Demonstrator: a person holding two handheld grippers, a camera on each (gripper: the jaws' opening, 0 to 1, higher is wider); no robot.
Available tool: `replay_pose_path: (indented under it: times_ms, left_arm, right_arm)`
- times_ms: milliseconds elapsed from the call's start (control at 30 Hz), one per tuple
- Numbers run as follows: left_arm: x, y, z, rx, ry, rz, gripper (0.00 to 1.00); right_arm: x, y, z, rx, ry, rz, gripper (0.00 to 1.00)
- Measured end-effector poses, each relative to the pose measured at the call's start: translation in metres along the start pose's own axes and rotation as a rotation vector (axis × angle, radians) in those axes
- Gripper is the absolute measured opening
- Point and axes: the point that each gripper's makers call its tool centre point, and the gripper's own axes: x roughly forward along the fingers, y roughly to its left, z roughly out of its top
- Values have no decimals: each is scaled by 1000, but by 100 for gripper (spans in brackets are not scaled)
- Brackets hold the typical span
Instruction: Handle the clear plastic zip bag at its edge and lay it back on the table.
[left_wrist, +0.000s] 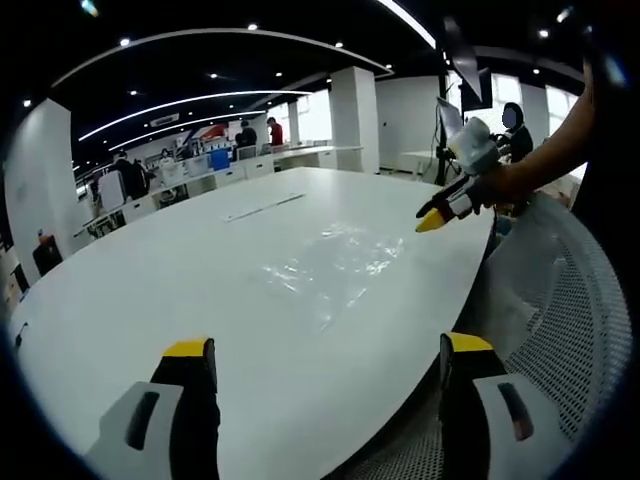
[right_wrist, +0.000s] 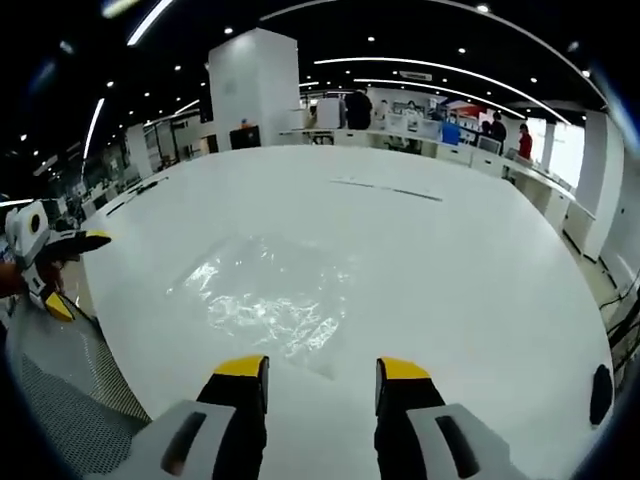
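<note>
The clear plastic zip bag (left_wrist: 335, 262) lies flat and crinkled on the white table (left_wrist: 150, 270). In the right gripper view the bag (right_wrist: 270, 292) lies just ahead of my right gripper (right_wrist: 322, 372), which stands open with nothing between its yellow-tipped jaws, close above the bag's near edge. My left gripper (left_wrist: 330, 352) is open too, over the table's near edge, short of the bag. The right gripper (left_wrist: 448, 208) enters the left gripper view from the right, held by a hand. The left gripper (right_wrist: 62, 270) shows at the left of the right gripper view.
A white mesh chair back (left_wrist: 560, 330) stands by the table's edge, seen also as mesh (right_wrist: 60, 400). A thin strip (right_wrist: 390, 189) lies far across the table. Desks, a white pillar (right_wrist: 252, 90) and people stand in the background office.
</note>
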Motion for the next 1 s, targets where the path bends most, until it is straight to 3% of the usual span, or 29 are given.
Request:
replay_pose_path:
  times_ms: [367,1000]
  left_arm:
    - [0,2,0,-12,-10,-5,93]
    - [-1,0,-2,-12,3,-4,91]
  right_arm:
    - [14,-6,-3,49,18,-4,33]
    - [35,-9,-13,48,82,-11,22]
